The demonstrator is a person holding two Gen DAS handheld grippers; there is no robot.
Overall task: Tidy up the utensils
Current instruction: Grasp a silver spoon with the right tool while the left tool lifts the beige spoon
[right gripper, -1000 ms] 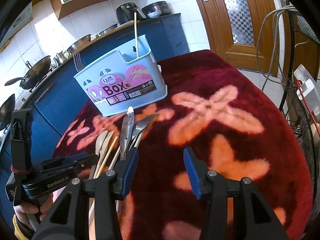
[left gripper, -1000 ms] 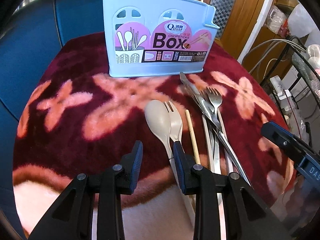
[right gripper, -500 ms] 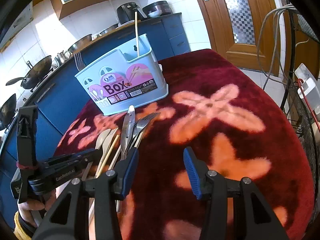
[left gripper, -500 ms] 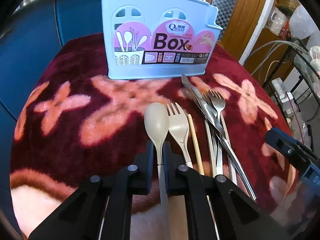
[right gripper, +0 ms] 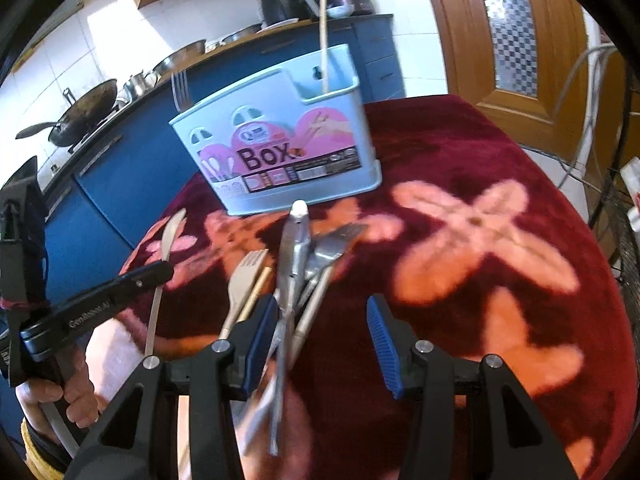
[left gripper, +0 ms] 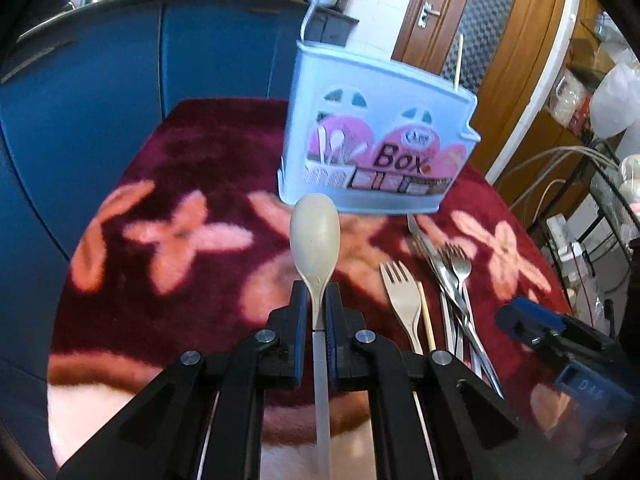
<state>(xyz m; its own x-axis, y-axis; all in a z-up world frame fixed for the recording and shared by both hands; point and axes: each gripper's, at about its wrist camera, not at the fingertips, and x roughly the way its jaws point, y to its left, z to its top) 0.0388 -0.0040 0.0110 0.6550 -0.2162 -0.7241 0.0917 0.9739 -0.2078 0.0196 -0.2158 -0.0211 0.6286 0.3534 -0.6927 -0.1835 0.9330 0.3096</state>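
Spoon (left gripper: 315, 236), beige and long-handled, is clamped at its neck between the pads of the left gripper (left gripper: 316, 308). Its long axis runs straight along the gripper's line: the bowl points forward and away, toward the pale blue utensil box (left gripper: 376, 136), and the thin handle trails back between the black arms toward the camera. In the right wrist view the same spoon (right gripper: 170, 236) shows edge-on, raised off the cloth, its bowl tilted up and toward the box (right gripper: 280, 160), with the left gripper (right gripper: 160, 270) pinching it and a hand (right gripper: 52, 392) on the grip below.

The box stands upright on the dark red cloth with orange flowers (left gripper: 172, 184). A chopstick (right gripper: 323, 40) stands in its end compartment, and the tines of a metal fork (right gripper: 181, 88) rise at the far end; which compartment that fork sits in I cannot tell.

On the cloth just right of the spoon lie a beige fork (left gripper: 402, 296), tines toward the box, and a second chopstick (left gripper: 426, 316) touching its side, parallel to it. Further right is a crossed heap of metal cutlery (left gripper: 454, 280), also lying roughly lengthwise toward the box; it looks like forks and tongs, though blur makes the count unsure.

The right gripper (right gripper: 320, 340) hangs over the handles of that heap, its blue pads about half apart, gripping nothing; the left pad (right gripper: 262, 332) is just beside the metal handles.
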